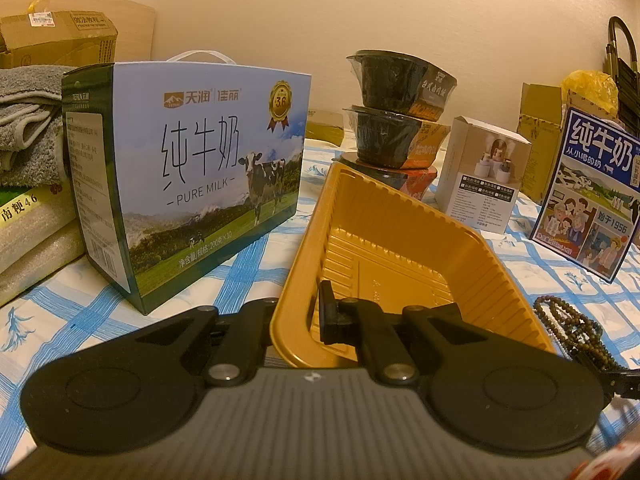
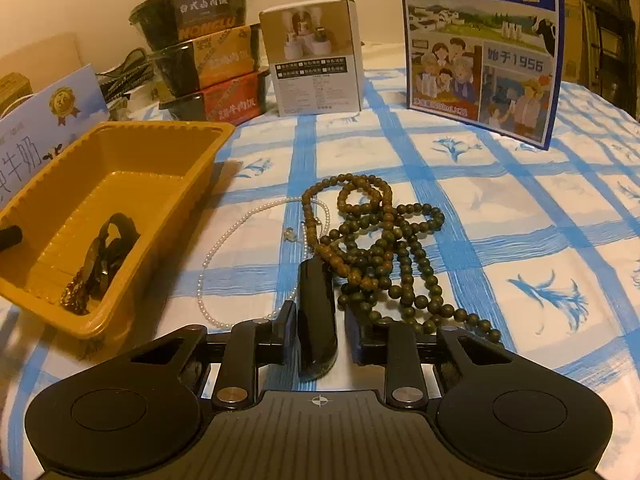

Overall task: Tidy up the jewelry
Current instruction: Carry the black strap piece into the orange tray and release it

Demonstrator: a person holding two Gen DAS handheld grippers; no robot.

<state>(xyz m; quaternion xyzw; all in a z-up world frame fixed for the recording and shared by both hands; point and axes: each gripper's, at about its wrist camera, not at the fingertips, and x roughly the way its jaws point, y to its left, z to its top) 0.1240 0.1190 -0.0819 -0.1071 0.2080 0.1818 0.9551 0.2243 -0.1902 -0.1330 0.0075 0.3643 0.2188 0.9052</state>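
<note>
Quick count: one gold tray [image 2: 192,160], two milk cartons, the pale blue one [image 1: 200,184] and the dark blue one [image 2: 484,44], three stacked meal bowls [image 2: 208,60], one small white box [image 2: 320,60], one pearl strand [image 2: 224,248], and brown wooden beads [image 2: 380,248] (too tangled to say how many strands)

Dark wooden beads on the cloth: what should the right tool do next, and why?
Probably nudge the right tool forward and close on the dark wooden bead strand: its jaws stand apart at the pile's edge, and the gold plastic tray, gripped by the left tool, waits.
</note>
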